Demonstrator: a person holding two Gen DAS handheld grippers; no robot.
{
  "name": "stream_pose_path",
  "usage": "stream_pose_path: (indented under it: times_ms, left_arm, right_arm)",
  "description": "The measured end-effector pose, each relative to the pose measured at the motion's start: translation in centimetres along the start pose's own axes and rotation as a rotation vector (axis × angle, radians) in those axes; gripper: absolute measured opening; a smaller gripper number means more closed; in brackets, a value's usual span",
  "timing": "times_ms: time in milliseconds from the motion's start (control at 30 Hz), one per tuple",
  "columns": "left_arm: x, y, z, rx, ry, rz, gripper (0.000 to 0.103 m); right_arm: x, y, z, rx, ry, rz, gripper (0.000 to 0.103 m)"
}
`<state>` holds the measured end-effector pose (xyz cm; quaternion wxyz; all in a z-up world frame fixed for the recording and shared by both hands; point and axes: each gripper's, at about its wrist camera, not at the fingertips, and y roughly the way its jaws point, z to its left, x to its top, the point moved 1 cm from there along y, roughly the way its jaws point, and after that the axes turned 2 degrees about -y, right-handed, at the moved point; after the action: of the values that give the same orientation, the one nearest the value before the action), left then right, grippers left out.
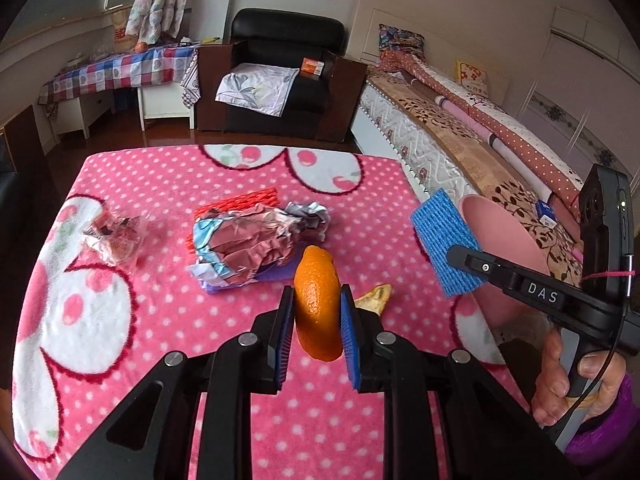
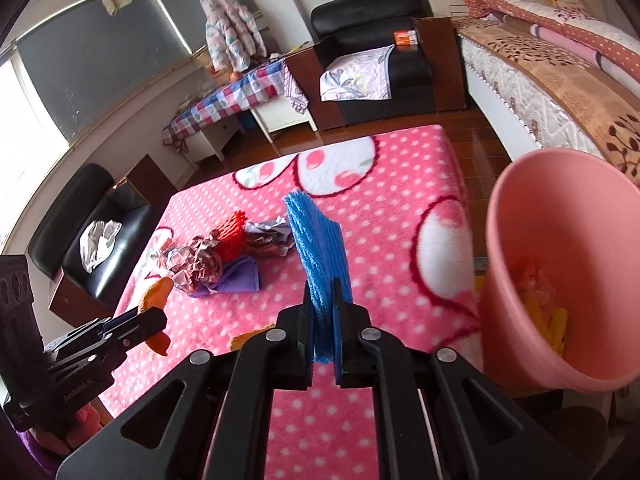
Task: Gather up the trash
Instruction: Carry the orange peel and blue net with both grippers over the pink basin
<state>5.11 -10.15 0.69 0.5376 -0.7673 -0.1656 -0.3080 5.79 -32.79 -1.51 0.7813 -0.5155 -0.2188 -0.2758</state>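
Two loads were held clear of the tabletop for binning: left gripper (image 1: 317, 316) clamped on orange peel (image 1: 317, 300), right gripper (image 2: 323, 326) pinching blue foam net (image 2: 316, 248) nr pink bin (image 2: 560, 272).

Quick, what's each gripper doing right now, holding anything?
Left gripper: closed on the orange peel.
Right gripper: closed on the blue foam net.
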Motion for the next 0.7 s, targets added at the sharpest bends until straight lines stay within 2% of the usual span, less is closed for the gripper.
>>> stream_pose_path:
  times_ms: [300,700]
  left_arm:
    - [2.0,2.4,-4.1,-0.094,0.029,0.023,0.021]
    - [4.5,5.7,-12.6,-0.195,0.154,0.044,0.021]
  right_arm:
    - [0.0,-2.1,-3.8,-0.059,0.079,-0.051,0.007]
    - [-0.4,-4.4,-9.8,-0.154,0.198,-0.104,0.008]
